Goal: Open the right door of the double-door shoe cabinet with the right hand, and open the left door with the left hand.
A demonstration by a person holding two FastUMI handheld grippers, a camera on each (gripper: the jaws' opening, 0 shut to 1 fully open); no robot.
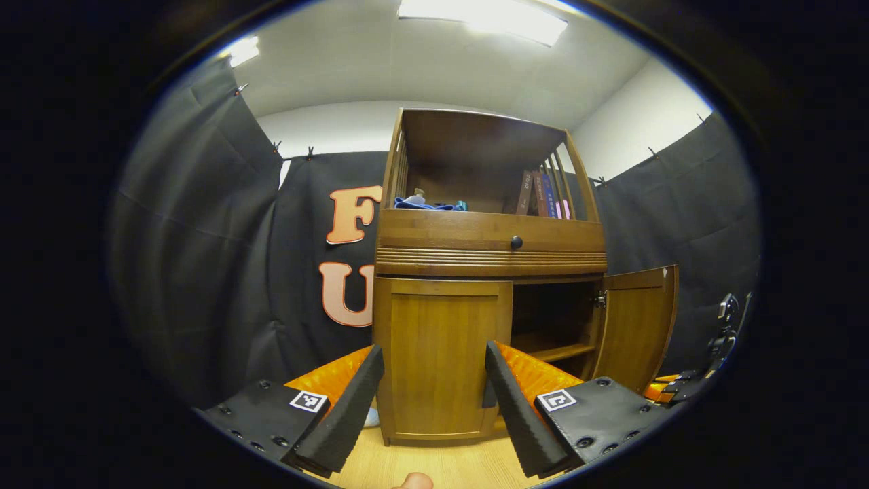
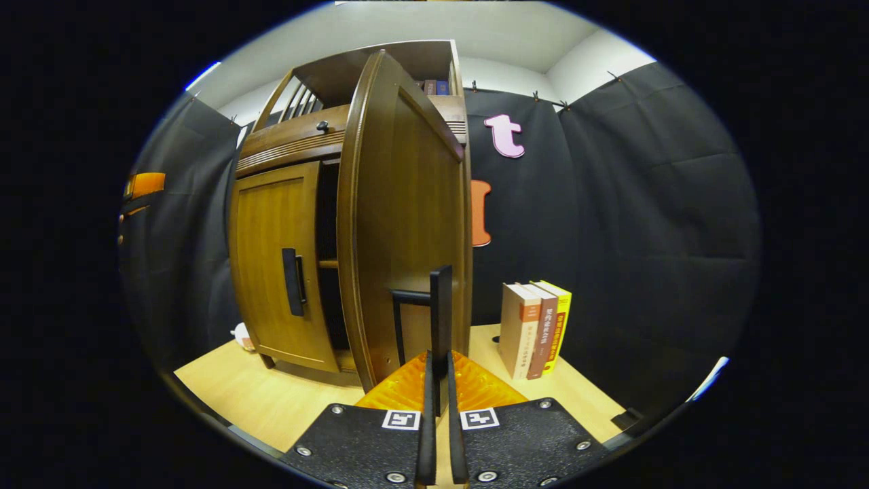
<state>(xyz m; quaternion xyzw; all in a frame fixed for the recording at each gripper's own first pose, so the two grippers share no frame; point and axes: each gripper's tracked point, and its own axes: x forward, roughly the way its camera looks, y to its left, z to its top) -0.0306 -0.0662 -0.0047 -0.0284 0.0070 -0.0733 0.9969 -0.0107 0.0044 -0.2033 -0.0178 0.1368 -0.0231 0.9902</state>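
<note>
The shoe cabinet point(image 1: 475, 272) stands on the light wooden table point(image 2: 258, 401), close to the table's back edge and against the black booth wall.

In the right gripper view the right door point(image 2: 407, 224) is swung well out from the cabinet front, its inner face turned toward the camera. The right tool point(image 2: 438, 380) is pinched closed on the right door's handle point(image 2: 440, 305), a dark vertical bar that rises from between the 2 fingers. Gripping the bar this way lets the hand draw the door around its hinge. In the left gripper view the same door point(image 1: 638, 326) hangs open at the cabinet's right side, showing a dark interior and 1 shelf point(image 1: 553, 352).

The left door point(image 1: 441, 353) is shut, flush with the cabinet front. The left tool point(image 1: 434, 401) is spread wide and holds nothing, facing that door squarely and apart from it. The left door's handle point(image 2: 293, 281) sits along its inner edge, beside the opening. The wide spread probably readies the fingers to straddle that bar. So the right half of the task looks largely done and the left half is not yet begun.

3 upright books point(image 2: 536, 329) stand near the table's right edge, beside the open door. More books point(image 1: 540, 195) and a blue cloth point(image 1: 424, 203) sit in the cabinet's top compartment, above a drawer knob point(image 1: 516, 242).
</note>
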